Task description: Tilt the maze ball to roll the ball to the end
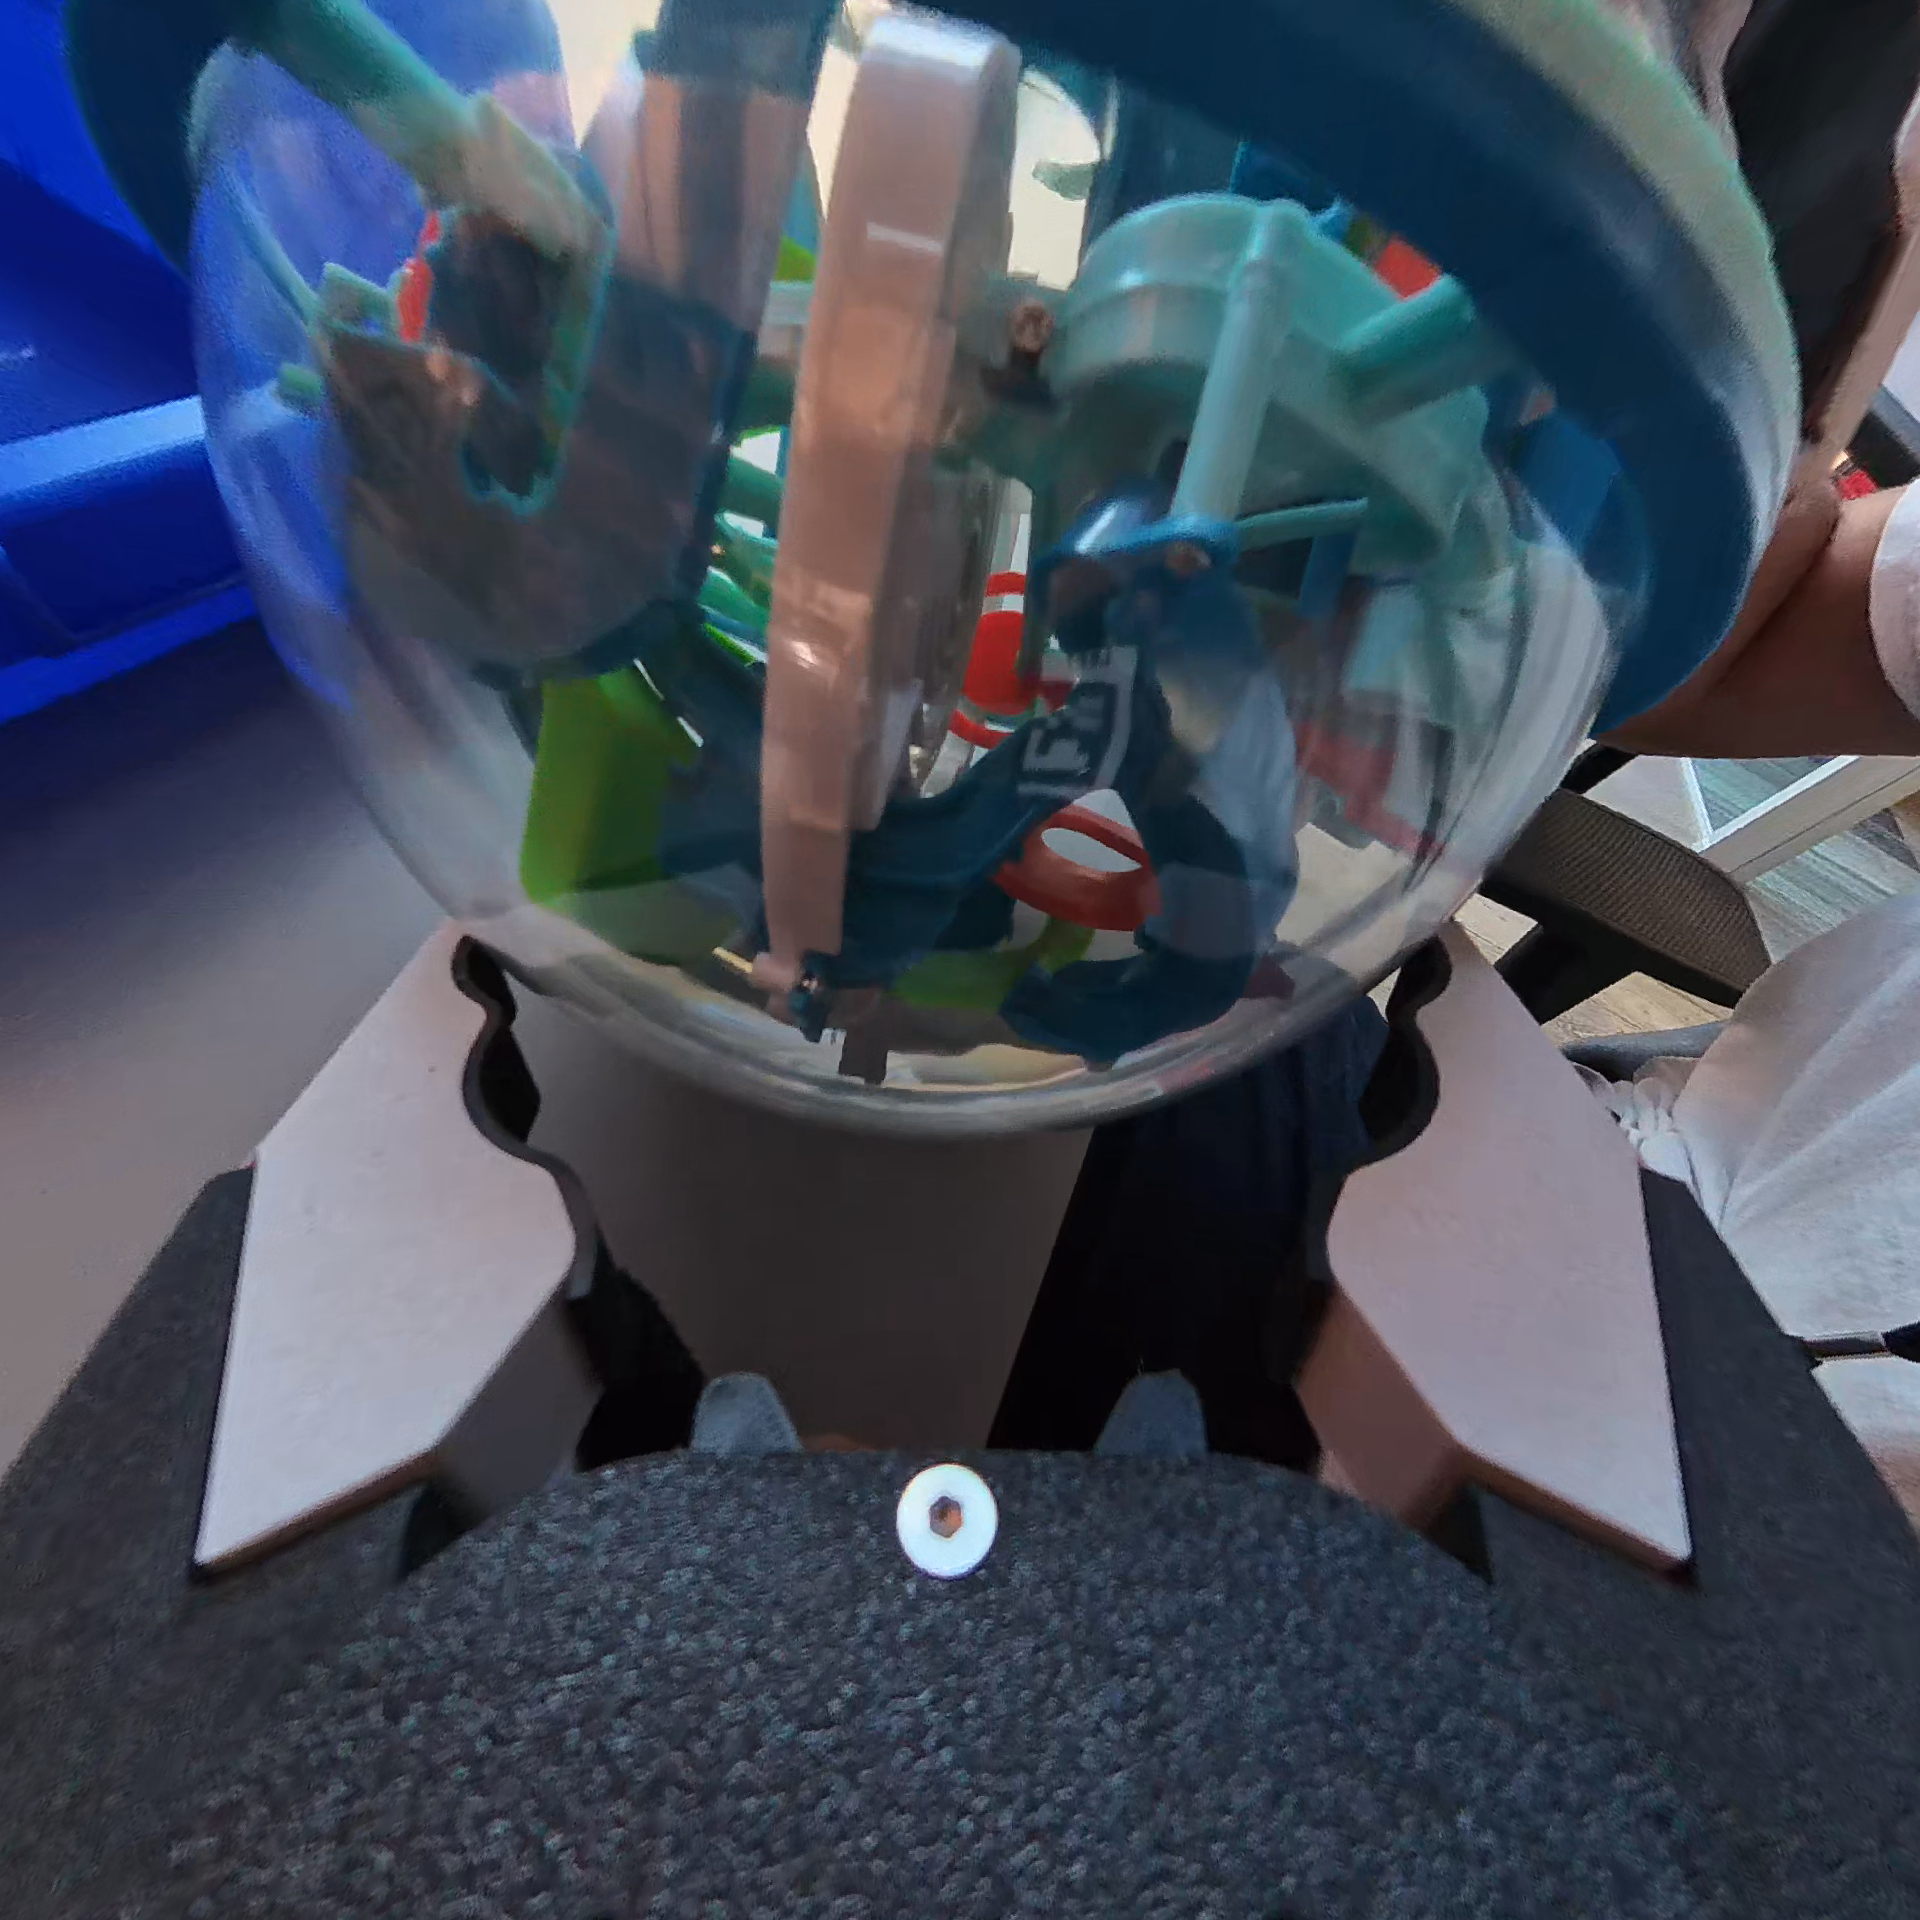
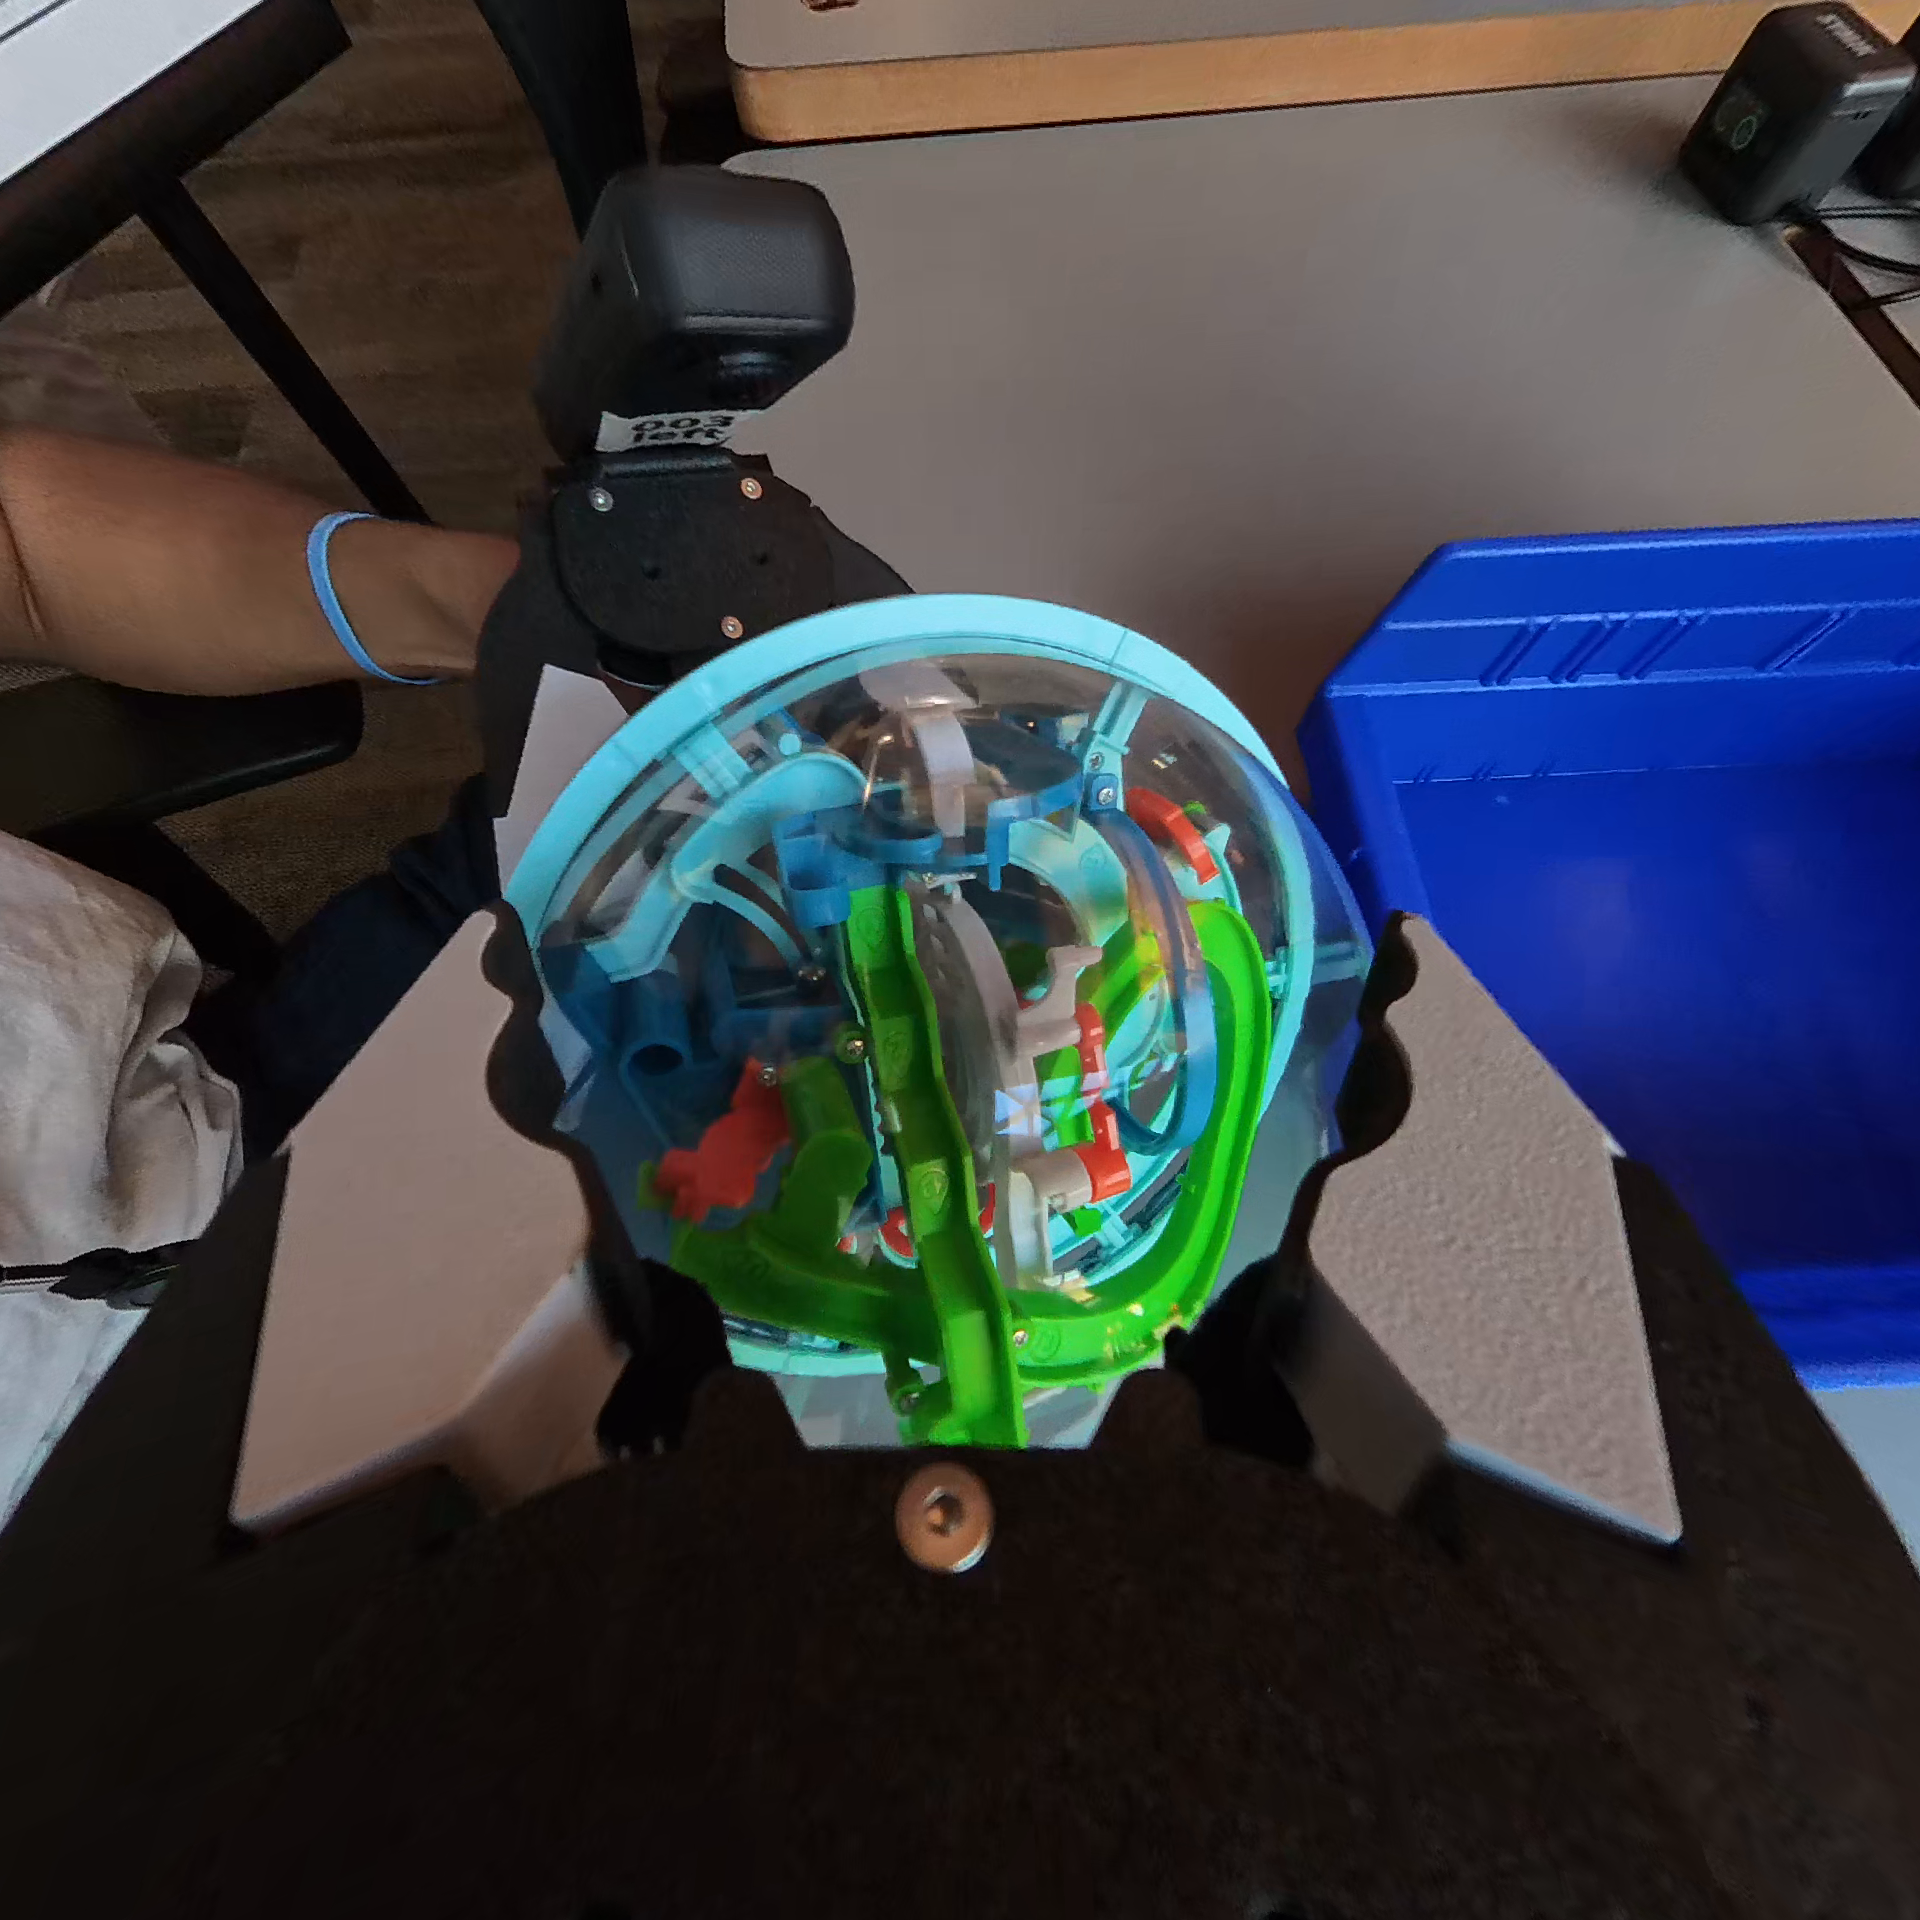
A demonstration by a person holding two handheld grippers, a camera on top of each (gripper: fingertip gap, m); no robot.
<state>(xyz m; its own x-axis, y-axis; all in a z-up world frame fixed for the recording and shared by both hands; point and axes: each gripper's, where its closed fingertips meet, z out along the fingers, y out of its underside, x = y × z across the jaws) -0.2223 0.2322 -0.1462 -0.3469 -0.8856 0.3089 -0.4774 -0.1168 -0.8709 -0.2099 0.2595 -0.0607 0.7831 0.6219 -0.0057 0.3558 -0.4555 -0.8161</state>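
Observation:
The maze ball (image 2: 935, 1039) is a clear sphere with a light blue ring and green, blue, red and white tracks inside. My right gripper (image 2: 945, 977) is shut on it, with the sphere deep between the fingers and both sides pressed. In the left wrist view the maze ball (image 1: 935, 520) fills the upper frame, blurred. My left gripper (image 1: 951, 966) grips its lower clear shell with both fingertips. The left gripper's body (image 2: 675, 561) shows behind the sphere, opposite my right gripper. I cannot make out the small ball inside.
A blue bin (image 2: 1662, 935) stands on the grey table (image 2: 1247, 364) right of the sphere, and shows at the left in the other view (image 1: 104, 468). A black device (image 2: 1787, 114) sits at the far right corner. A person's arm (image 2: 208, 561) and a chair (image 1: 1621, 904) are nearby.

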